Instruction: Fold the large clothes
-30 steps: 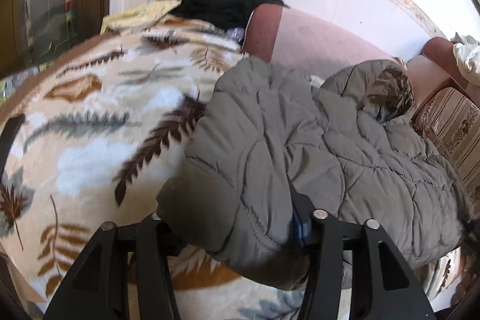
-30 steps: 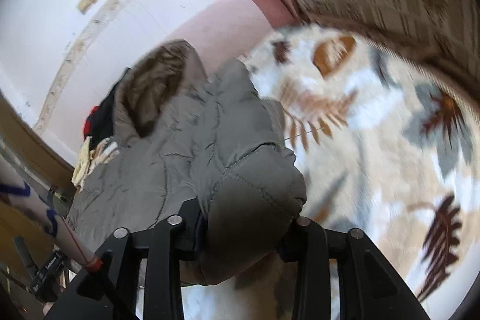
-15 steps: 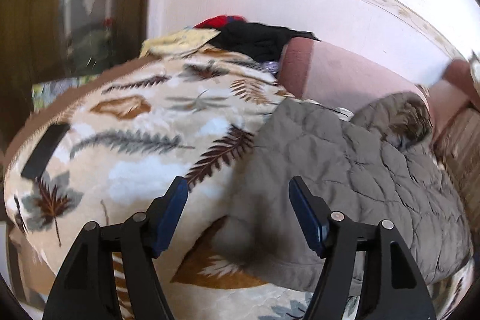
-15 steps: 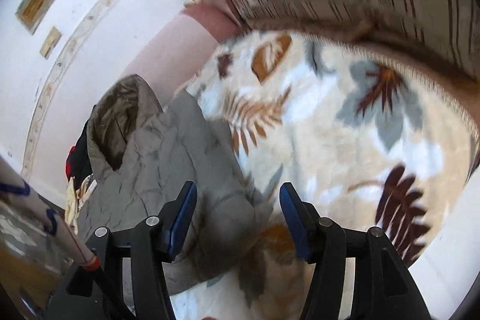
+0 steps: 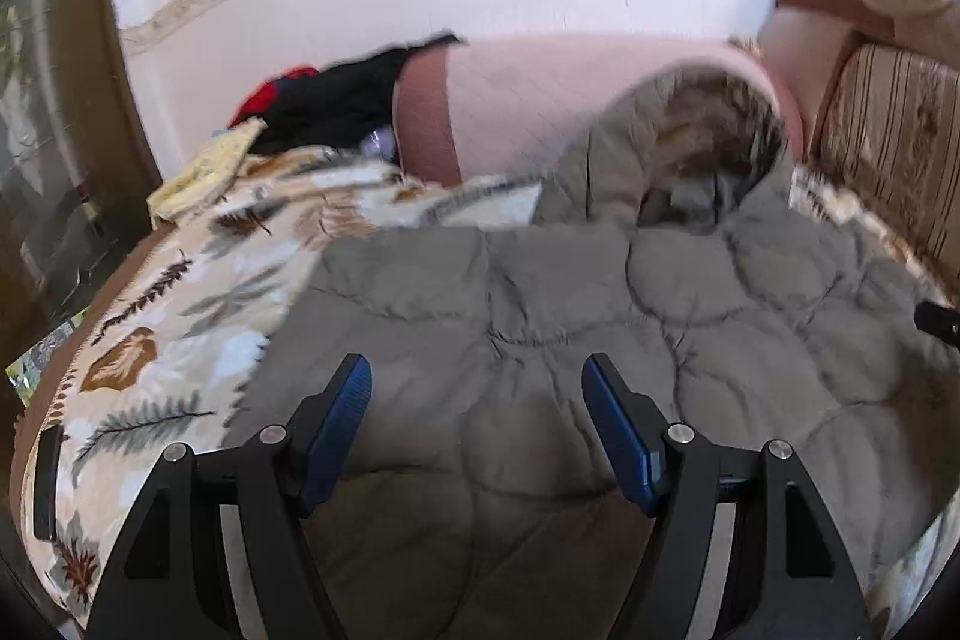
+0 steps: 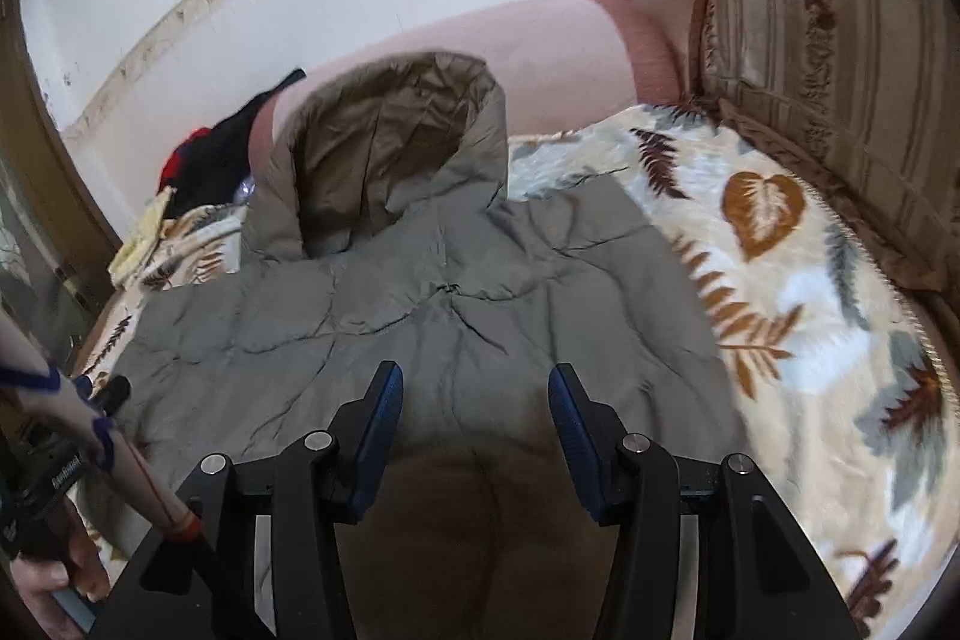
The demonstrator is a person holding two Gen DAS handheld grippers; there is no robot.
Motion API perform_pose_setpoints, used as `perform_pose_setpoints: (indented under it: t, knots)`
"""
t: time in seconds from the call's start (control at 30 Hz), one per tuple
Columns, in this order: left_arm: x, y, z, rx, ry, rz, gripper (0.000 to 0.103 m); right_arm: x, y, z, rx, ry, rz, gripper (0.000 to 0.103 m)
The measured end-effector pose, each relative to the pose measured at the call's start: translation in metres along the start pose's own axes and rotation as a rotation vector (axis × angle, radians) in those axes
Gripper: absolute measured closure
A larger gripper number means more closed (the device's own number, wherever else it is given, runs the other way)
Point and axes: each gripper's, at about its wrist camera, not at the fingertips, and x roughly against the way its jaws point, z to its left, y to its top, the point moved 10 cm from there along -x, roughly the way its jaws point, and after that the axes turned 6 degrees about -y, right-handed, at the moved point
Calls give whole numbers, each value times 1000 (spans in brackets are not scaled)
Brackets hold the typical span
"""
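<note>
- Since a second ago both grippers have let go of the jacket folds they pinched; the jacket [image 6: 456,292] now lies flat, and both views look at it from farther back and more squarely.
- Left gripper [image 5: 477,400]: points downward over the near part of the jacket, blue pads apart and opening further, nothing between them, no contact seen.
- Right gripper [image 6: 474,403]: same downward pose above the jacket's lower middle; pads apart but closing slightly, nothing between them.
- Jacket position: grey quilted, spread on the leaf-print blanket [image 6: 798,280], hood [image 6: 390,142] at the far end against the pink sofa arm [image 6: 540,52].
- Right view only: hood opening with brown lining in sharp view; a person's hand [image 6: 42,574] at the lower left edge holding a grip handle; striped cushion [image 6: 840,58] beside the blanket.
- Left view only: black rectangular object [image 5: 47,484] on the blanket's near left edge; hood blurred. The pile of black and red clothes [image 5: 336,100] shows more fully here.
</note>
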Motion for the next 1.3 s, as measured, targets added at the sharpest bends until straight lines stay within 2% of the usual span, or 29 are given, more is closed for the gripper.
perform_pose_setpoints:
  t: [0.07, 0.13, 0.43, 0.6, 0.7, 0.8, 0.9, 1.03, 1.1, 1.3]
  knots:
    - [-23, -16, 1, -12, 23, 82, 31, -22, -15, -1, 28, -26, 73, 48]
    - [-38, -29, 2, -13, 11, 141, 31, -39, -31, -4, 38, -30, 120, 47]
    - [-47, -31, 0, -27, 40, 136, 29, -45, -36, -5, 74, -43, 113, 44]
    - [-38, -24, 3, 0, 22, 113, 29, -35, -31, -8, 4, 28, 114, 44]
    - [-22, -5, 5, 22, -1, 37, 29, -13, -13, -11, -49, 89, 56, 44]
    - [-22, 18, 9, 30, 42, -15, 28, -2, 6, -12, -68, 109, 18, 43]
    - [-52, 28, 9, 40, 31, 54, 28, -8, 31, -8, -41, 73, 31, 44]
    - [-92, 8, 6, 21, 2, 200, 28, -17, 75, -2, -58, 89, 32, 44]
    - [-95, 7, 5, 27, -8, 198, 28, -28, 104, 1, -63, 75, 20, 44]
    - [-82, 19, 9, 61, -77, 112, 28, -74, 179, 14, -44, 48, -1, 40]
